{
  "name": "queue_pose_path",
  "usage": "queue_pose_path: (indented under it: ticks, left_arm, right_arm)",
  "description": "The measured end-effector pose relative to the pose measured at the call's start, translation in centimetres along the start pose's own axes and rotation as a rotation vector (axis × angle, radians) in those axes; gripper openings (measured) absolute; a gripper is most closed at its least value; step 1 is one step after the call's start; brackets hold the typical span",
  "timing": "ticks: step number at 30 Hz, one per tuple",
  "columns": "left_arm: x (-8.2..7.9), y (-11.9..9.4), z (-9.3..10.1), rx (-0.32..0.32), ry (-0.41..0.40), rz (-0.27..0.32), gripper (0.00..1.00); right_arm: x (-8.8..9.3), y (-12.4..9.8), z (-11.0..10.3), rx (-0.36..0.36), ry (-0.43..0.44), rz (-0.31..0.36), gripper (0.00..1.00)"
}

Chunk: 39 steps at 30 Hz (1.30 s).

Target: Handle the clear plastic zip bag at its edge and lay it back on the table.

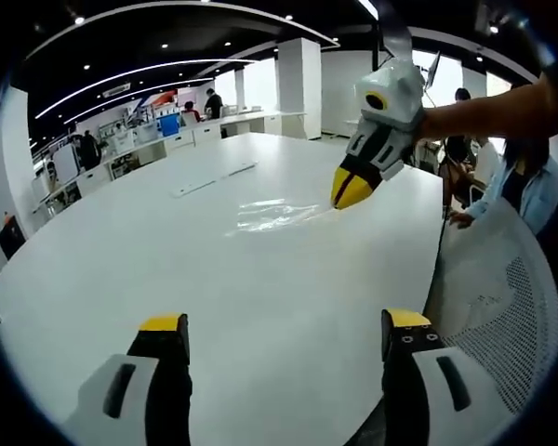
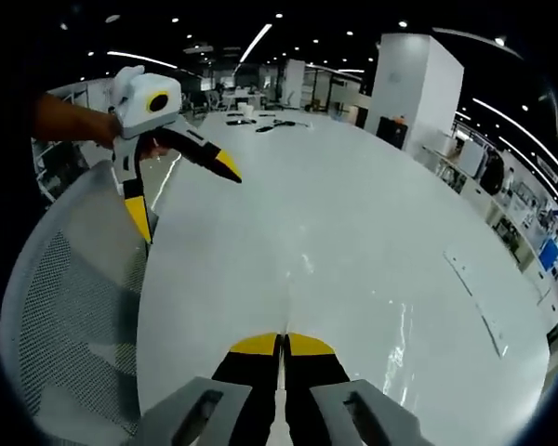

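Bag: clear zip bag [image 1: 272,216] lies flat on white worktop [image 1: 214,269], mid-surface, just a glossy wrinkled patch; in right gripper view it reads as sheen [image 2: 391,348] beside the jaws.
R tool: right tool [image 1: 350,190] tips at bag's near edge, jaws together; in its own view [image 2: 281,346] yellow tips are pinched w/ a thin clear edge apparently between them. Prob. clamped on bag's edge, low to worktop so the film stays flat.
L tool: left tool [image 1: 284,325] jaws wide apart, nothing between; seen in right gripper view [image 2: 181,190] held up near worktop's edge, well apart from bag. Looks like standby, out of the way.
Stage (judgement): bag already down; what's left is letting go.
Risk: thin film may cling to tips & lift on release.
Bkgd: mesh chair [image 1: 502,307] at worktop's side; flat strip [image 1: 214,179] farther along.
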State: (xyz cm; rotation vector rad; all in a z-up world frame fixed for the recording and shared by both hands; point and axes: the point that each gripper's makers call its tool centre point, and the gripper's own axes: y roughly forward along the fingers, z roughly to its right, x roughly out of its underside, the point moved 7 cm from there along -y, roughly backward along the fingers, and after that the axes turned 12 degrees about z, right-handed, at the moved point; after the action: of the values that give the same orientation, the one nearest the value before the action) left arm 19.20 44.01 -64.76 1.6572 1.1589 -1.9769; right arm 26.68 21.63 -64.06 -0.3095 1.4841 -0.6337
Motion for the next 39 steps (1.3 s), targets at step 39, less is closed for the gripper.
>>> queue_pose_path:
  ticks: [39]
  left_arm:
    - [-0.4,1.9,-0.3,0.13,0.116,-0.028,0.68]
  right_arm:
    - [-0.1,-1.5,-3.8,-0.125,-0.017,0.04,0.0]
